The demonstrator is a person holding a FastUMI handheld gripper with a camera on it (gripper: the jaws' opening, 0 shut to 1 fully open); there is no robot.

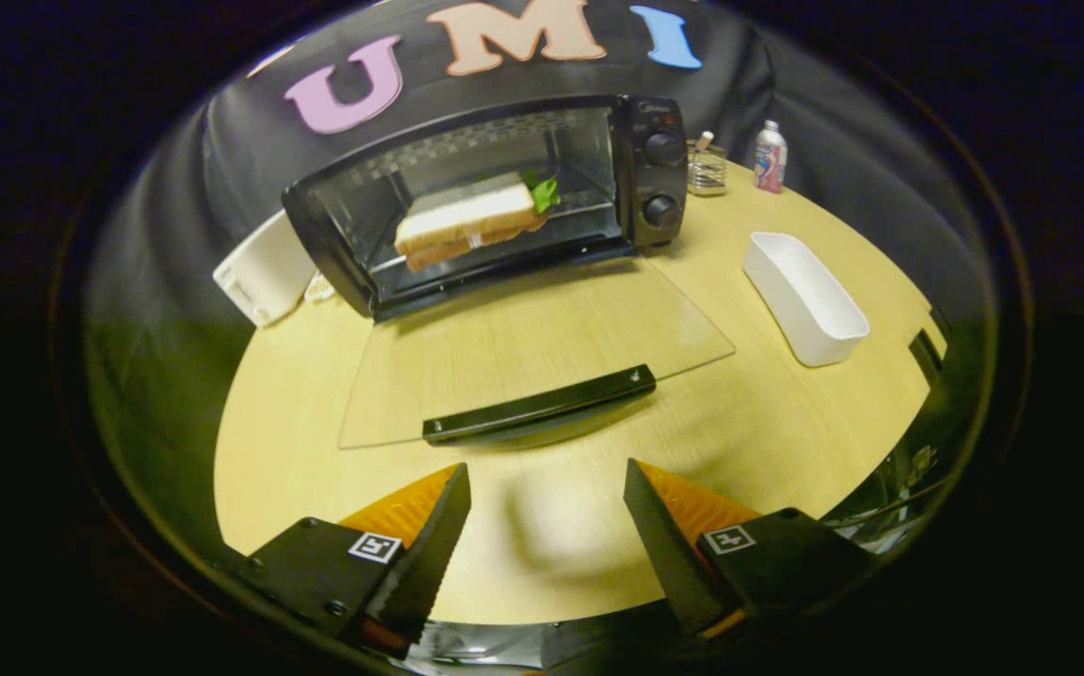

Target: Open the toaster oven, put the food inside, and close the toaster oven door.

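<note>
A black toaster oven [640, 174] stands at the back of the pale wooden table [767, 422]. Its glass door [542, 347] lies folded down flat toward me, with the black handle [539, 404] along its near edge. A sandwich [466, 221] with a green leaf sticking out rests on the rack inside the oven. My gripper [546, 488] is open, its fingers spread wide and empty, just short of the door handle and a little above the table.
A long white tray [804, 296] sits to the right of the open door. A white box [265, 268] leans at the oven's left side. Behind the oven's right side stand a small glass jar [707, 169] and a bottle [771, 158].
</note>
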